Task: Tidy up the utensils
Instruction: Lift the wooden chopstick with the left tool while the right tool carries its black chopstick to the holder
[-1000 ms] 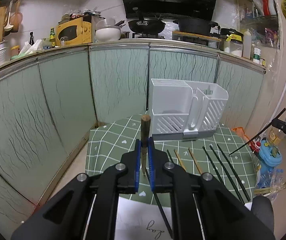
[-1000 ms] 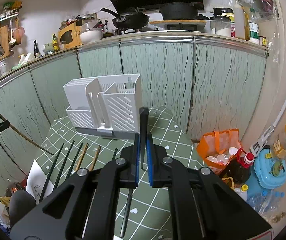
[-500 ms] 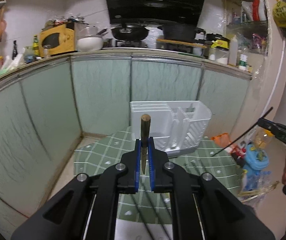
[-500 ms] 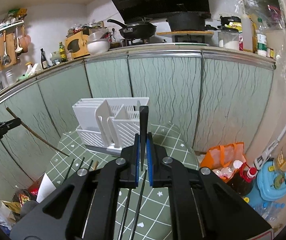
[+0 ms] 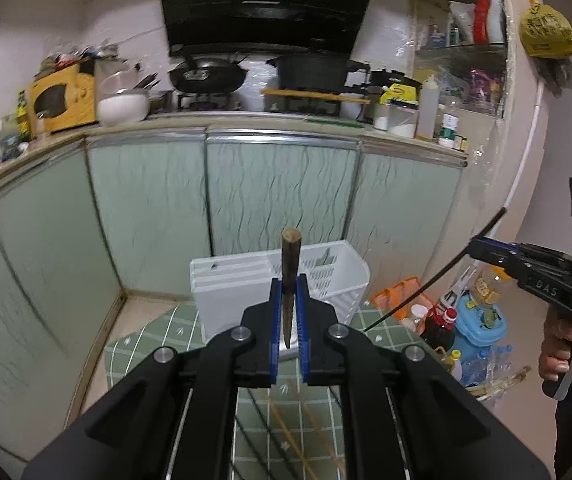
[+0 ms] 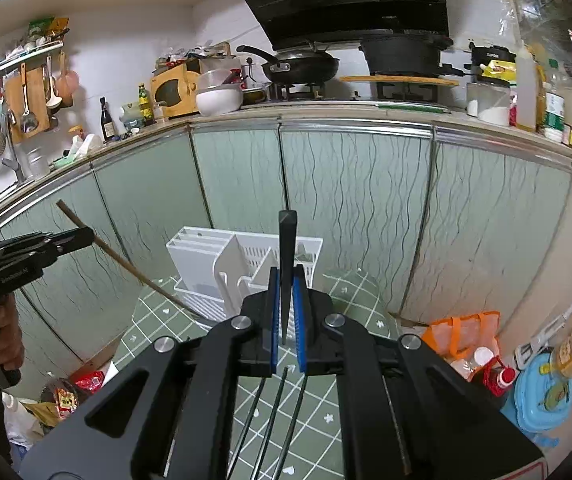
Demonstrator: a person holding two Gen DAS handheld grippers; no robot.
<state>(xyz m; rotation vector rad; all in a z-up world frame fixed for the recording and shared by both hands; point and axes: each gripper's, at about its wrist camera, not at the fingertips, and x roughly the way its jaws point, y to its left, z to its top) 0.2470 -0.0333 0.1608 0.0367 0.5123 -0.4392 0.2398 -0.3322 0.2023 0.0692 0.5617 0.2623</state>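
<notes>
Evidently light, stiff and slick, each chopstick pivots easily when pinched near its thick end: left gripper (image 5: 289,312) clamps the brown chopstick (image 5: 290,272), right gripper (image 6: 286,312) the black chopstick (image 6: 287,264), both above the white utensil holder (image 6: 221,264).

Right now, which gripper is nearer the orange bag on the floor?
Right. The orange bag lies low, just right of the right gripper; the left gripper is farther left, seeing the bag beyond the table.
</notes>
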